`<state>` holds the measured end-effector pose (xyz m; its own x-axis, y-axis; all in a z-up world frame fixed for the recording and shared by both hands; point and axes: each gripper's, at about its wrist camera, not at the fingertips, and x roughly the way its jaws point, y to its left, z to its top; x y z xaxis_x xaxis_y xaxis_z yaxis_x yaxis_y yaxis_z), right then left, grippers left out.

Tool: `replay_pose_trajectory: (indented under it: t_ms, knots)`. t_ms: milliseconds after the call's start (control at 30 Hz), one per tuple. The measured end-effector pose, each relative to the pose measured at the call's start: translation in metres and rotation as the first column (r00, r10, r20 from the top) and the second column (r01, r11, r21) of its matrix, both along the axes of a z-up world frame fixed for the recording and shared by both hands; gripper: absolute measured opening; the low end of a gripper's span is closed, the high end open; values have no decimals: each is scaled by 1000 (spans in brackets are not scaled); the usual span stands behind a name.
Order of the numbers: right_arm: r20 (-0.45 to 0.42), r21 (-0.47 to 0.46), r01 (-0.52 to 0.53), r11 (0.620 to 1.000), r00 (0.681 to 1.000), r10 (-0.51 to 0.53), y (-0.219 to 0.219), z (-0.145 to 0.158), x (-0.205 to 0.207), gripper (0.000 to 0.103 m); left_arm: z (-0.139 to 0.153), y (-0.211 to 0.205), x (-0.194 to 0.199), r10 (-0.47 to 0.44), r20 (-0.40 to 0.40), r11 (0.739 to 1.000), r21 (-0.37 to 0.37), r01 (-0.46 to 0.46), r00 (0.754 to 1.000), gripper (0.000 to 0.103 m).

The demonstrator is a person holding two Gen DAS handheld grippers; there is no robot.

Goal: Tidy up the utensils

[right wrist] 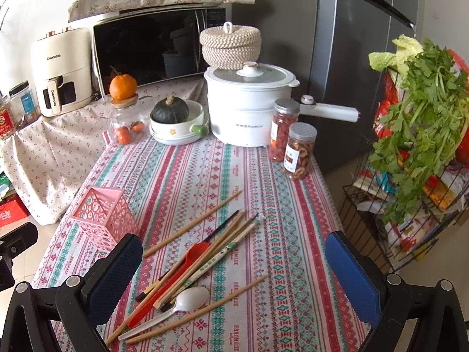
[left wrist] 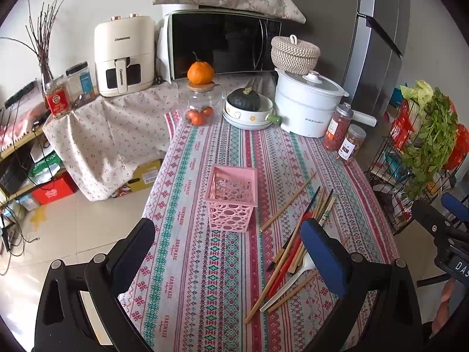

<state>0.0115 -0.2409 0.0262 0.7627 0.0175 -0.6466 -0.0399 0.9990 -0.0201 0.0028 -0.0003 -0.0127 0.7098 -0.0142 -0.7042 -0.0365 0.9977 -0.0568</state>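
1. Right wrist view: the right gripper (right wrist: 233, 259) hovers above the patterned striped tablecloth (right wrist: 293, 234) with its jaws spread wide and nothing between them.
2. The loose pile of wooden and dark chopsticks (right wrist: 217, 243) lies directly ahead of and below these jaws, slightly left of their centre line. Its long axes run diagonally, from near-left to far-right.
3. A red plastic spoon (right wrist: 187, 259) and a white plastic spoon (right wrist: 187, 297) lie in the same pile on the same diagonal. One wooden chopstick (right wrist: 195, 224) lies apart on the far-left side; another (right wrist: 202, 308) lies at the near edge.
4. Left wrist view: the left gripper (left wrist: 227, 252) is likewise wide open and holds nothing. The pile lies at its right, partly behind the blue pad of its right finger (left wrist: 322, 259).
5. Judgement: the right gripper is nearer the pile. A grasp calls for jaws set across the diagonal axis.
6. The pink perforated plastic square basket (left wrist: 231, 196) stands upright, left of the pile and just apart from it. Its interior appears empty.
7. At the far end, a clear glass jar (right wrist: 127, 127) holds small orange fruit, and a white ceramic bowl (right wrist: 176, 126) holds a dark green squash (right wrist: 170, 110).
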Motion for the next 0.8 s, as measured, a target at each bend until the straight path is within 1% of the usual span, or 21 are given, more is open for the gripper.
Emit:
replay_pose_trajectory:
  t_ms: [800]
  knots:
    - [1,10,0,1000,1000,0,1,0,-1,102,1,0,0,-1,-3,1000,0,1,1000,101]
